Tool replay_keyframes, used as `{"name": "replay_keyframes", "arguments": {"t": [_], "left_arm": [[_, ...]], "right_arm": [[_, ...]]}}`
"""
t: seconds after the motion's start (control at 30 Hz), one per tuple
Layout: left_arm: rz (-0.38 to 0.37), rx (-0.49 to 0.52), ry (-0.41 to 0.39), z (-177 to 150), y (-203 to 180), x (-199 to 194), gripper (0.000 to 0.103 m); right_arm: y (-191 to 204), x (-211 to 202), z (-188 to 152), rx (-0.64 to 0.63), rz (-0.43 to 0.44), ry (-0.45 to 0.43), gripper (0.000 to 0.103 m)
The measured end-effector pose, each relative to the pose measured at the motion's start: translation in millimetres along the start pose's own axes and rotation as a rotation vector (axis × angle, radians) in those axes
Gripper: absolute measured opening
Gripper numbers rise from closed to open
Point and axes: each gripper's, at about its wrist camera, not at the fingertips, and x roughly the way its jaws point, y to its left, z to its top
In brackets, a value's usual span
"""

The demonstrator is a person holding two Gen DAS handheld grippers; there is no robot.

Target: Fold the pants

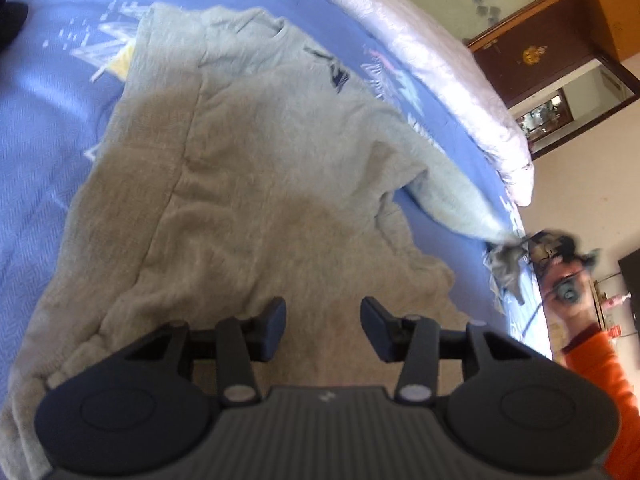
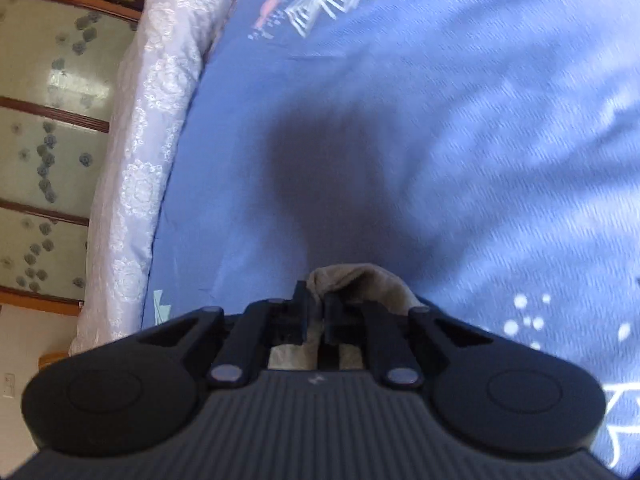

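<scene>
Grey-beige fleece pants (image 1: 256, 168) lie spread on the blue bedsheet (image 1: 48, 152). My left gripper (image 1: 323, 314) is open and hovers just above the near part of the pants. One leg stretches to the right, where my right gripper (image 1: 520, 246) holds its end near the bed edge. In the right wrist view my right gripper (image 2: 316, 308) is shut on a fold of the pants fabric (image 2: 360, 280), held above the blue sheet (image 2: 440, 140).
A white quilted blanket (image 1: 420, 52) lies along the bed's far edge and also shows in the right wrist view (image 2: 148, 140). A wardrobe with patterned glass (image 2: 44, 152) stands beyond. A dark object (image 1: 10, 20) sits at the upper left.
</scene>
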Motion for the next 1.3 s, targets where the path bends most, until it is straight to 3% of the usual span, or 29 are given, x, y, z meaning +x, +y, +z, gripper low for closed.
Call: {"name": "replay_keyframes", "arguments": {"t": [0.13,0.2,0.3,0.5,0.57,0.7,0.77,0.87,0.97,1.03,1.17,1.23,1.3], "left_arm": [[-0.030,-0.046,-0.006,-0.3,9.2,-2.1,0.041],[-0.034,-0.056,-0.008,-1.6,10.9,-2.8,0.041],[-0.031,-0.058,-0.009,-3.6,10.0,-3.2,0.041],[-0.030,-0.050,0.007,-3.6,3.1,-10.1,0.042],[-0.025,-0.037,0.001,-3.6,1.6,-16.6,0.045],[-0.006,-0.023,-0.007,0.5,2.1,-25.6,0.046],[0.000,-0.027,-0.007,3.1,3.9,-25.6,0.046],[-0.004,-0.032,-0.002,0.7,2.9,-22.0,0.046],[0.002,-0.022,0.022,-1.7,0.6,-12.5,0.046],[0.015,-0.007,0.038,-4.6,-1.9,-7.1,0.046],[0.021,0.011,0.033,-6.9,-9.0,-2.4,0.050],[0.021,0.013,0.036,-6.7,-12.0,0.7,0.050],[0.024,0.021,0.041,-7.7,-15.2,3.4,0.050]], "right_arm": [[65.4,-76.4,-7.3,-0.344,0.295,-0.201,0.010],[69.3,-110.9,-18.3,-0.478,0.369,-0.277,0.010],[45.6,-118.9,-17.9,-0.475,0.295,-0.280,0.011],[-46.1,-57.5,-9.5,-0.255,-0.090,-0.160,0.011],[-73.1,-42.3,-17.1,-0.196,-0.163,-0.118,0.012],[-94.3,-49.3,-15.0,-0.085,-0.080,-0.117,0.014],[-93.9,-60.2,-11.9,-0.106,-0.090,-0.107,0.018],[-101.6,-87.5,1.0,-0.116,-0.118,-0.152,0.037],[-114.0,-110.3,18.9,-0.115,-0.170,-0.187,0.038],[-114.5,-131.1,21.7,-0.150,-0.203,-0.220,0.038],[-88.1,-160.2,-3.0,-0.342,-0.100,-0.170,0.040],[-78.9,-166.2,-22.2,-0.392,-0.064,-0.129,0.046],[-73.0,-164.5,-41.2,-0.425,-0.043,-0.112,0.062]]}}
